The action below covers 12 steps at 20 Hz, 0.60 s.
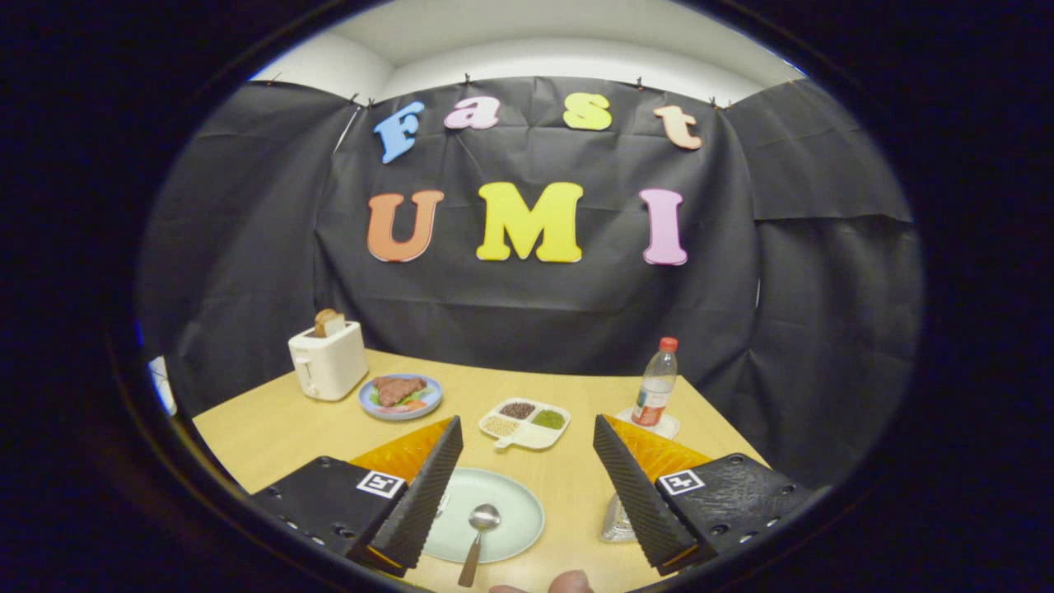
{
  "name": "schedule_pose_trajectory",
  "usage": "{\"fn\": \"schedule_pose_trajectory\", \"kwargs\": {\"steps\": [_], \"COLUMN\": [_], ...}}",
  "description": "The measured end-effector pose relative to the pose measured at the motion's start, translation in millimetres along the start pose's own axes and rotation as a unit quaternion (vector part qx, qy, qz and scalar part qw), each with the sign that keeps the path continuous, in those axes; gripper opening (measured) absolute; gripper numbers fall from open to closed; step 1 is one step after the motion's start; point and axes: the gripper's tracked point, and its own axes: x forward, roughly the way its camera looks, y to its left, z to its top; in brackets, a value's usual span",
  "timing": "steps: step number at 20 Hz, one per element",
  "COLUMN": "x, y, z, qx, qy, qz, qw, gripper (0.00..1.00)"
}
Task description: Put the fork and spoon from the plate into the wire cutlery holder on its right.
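A pale green plate [502,504] lies on the wooden table just below and between my fingers. A metal spoon [479,531] rests on it, bowl away from me, handle running off the near rim. A bit of the fork [443,504] peeks out beside the left finger, mostly hidden. The wire cutlery holder [616,520] stands right of the plate, largely covered by the right finger. My gripper [527,494] hovers above the plate, open wide, with nothing between its fingers.
Beyond the plate sit a white divided dish of grains [524,422], a blue plate of food [401,395], a white toaster with bread [328,359] and a red-capped bottle on a coaster [656,385]. A person's fingertip [568,583] shows at the near table edge.
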Motion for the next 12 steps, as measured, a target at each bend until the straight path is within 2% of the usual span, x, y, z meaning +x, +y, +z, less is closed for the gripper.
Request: {"fn": "schedule_pose_trajectory", "kwargs": {"steps": [3,6,12], "x": [3.7,5.1,-1.2], "y": [19.8,32.8,28.7], "z": [-27.5,-53.0,-88.8], "qx": [-0.02,-0.008,-0.024], "qy": [0.051,0.107,0.202], "qz": [0.021,0.041,0.034], "qw": [0.998,0.993,0.978], "gripper": [0.95,0.96,0.96]}}
